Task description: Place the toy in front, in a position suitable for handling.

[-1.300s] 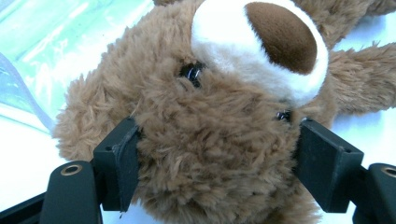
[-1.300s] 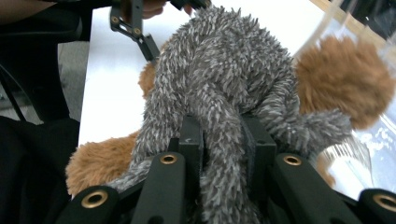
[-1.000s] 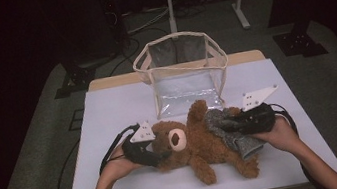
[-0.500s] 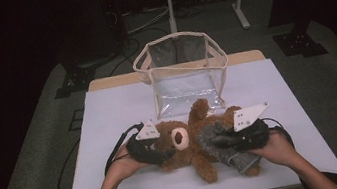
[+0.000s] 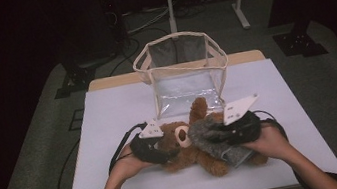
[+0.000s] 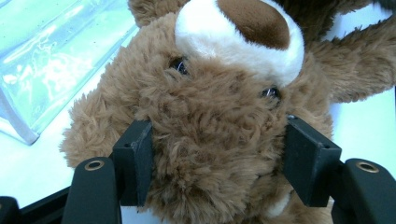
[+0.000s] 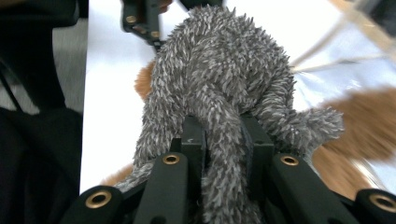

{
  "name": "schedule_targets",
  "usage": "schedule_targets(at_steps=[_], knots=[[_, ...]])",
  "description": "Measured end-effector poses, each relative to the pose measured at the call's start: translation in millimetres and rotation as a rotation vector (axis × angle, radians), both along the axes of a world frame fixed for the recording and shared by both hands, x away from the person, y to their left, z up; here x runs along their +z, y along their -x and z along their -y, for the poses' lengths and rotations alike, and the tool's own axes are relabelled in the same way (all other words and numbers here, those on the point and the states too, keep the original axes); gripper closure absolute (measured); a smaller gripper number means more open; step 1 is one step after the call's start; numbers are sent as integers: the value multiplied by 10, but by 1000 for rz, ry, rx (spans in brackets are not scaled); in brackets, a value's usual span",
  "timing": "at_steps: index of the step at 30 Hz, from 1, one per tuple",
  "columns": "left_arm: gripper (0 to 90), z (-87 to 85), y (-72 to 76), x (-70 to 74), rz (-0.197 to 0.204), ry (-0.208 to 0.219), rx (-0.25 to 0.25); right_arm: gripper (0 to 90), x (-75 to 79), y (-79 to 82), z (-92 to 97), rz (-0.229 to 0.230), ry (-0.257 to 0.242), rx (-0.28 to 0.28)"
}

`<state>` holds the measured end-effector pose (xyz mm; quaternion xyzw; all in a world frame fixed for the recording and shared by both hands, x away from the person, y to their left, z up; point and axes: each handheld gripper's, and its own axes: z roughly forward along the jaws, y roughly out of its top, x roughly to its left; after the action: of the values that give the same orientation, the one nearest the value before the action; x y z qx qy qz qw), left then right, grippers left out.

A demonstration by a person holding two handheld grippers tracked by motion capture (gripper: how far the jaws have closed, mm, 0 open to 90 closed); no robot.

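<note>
The left claw (image 6: 212, 158) stands part-way closed with both black pads pressed into the head of the brown plush teddy bear (image 5: 187, 147), one pad at each side below the eyes; the pile bulges around the pads. The right claw (image 7: 223, 140) is closed almost fully, pinching a narrow fold of the shaggy grey knitted fabric garment (image 7: 219, 79), which drapes away from the jaws.

The bear lies on its back at the near middle of the white bench (image 5: 108, 113), head to the left, one arm raised toward the far side. In the high view the grey garment (image 5: 210, 136) lies over the bear's body, right of the muzzle. A clear plastic bag with cream trim (image 5: 180, 70) stands open just beyond the bear, toward the far edge.

Assessment: both items appear light, soft and readily compressible, with no fragile parts. The bear's head gives a full, yielding hold that should resist slipping. The garment is limp and will sag and stretch from a single pinch; a hold at its hem or opening is advised, since the long pile may slide between the pads.
</note>
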<state>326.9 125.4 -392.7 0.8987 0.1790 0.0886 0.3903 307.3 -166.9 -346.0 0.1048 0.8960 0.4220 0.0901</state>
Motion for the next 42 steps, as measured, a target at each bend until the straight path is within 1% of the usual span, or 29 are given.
schedule_targets(at_steps=[2,3,5,7,8,10,12,14,15,17,18,20,23,24,27,30,34,35,36,38,39,41,42], knots=[[339,-1,-4,1,-3,1,7,744,-52,12,-173,-19,34,28],[338,-7,-9,-1,-4,1,8,744,-101,18,-243,-25,59,33],[339,-22,-15,-11,-4,2,9,745,-214,37,-318,-34,85,37],[338,-34,-15,-20,-13,16,13,746,-297,71,-317,-38,101,26],[337,-38,-17,-18,-14,15,11,746,-323,94,-293,-35,106,21],[335,-38,-25,-11,-14,11,10,747,-364,139,-223,-45,97,15],[335,-42,-34,-5,-15,5,9,747,-403,203,-140,-56,115,9],[335,-37,-34,-6,-23,12,16,747,-421,251,-79,-57,132,6],[335,-38,-37,-2,-25,9,14,746,-419,275,-46,-60,134,2],[332,-26,-27,2,-27,10,14,746,-383,316,-10,-53,131,-2],[332,-21,-24,2,-27,9,15,746,-348,338,-22,-43,131,-7],[332,-22,-27,-1,-30,16,19,746,-296,352,-74,-22,127,-2],[331,-31,-40,-1,-33,15,17,746,-252,329,-233,10,123,26],[327,-31,-40,-2,-33,16,19,746,-257,310,-290,13,124,33],[323,-39,-37,-10,-35,25,22,746,-336,263,-449,24,155,42],[315,-54,-37,-24,-39,34,14,746,-426,272,-471,21,172,44],[299,-49,-21,-22,-33,29,14,748,-484,331,-328,-25,189,43],[298,-47,-14,-23,-31,29,14,747,-488,351,-280,-39,188,40],[298,-50,-14,-21,-28,21,7,747,-478,373,-219,-46,180,34],[299,-57,-14,-24,-26,18,-1,747,-403,388,-119,-53,136,28],[298,-54,-11,-29,-28,28,4,747,-344,389,-81,-47,115,20],[297,-56,-7,-31,-22,26,-4,746,-224,366,-32,-26,83,9],[296,-58,-3,-32,-21,23,-10,745,-149,342,-15,-10,68,-7]])
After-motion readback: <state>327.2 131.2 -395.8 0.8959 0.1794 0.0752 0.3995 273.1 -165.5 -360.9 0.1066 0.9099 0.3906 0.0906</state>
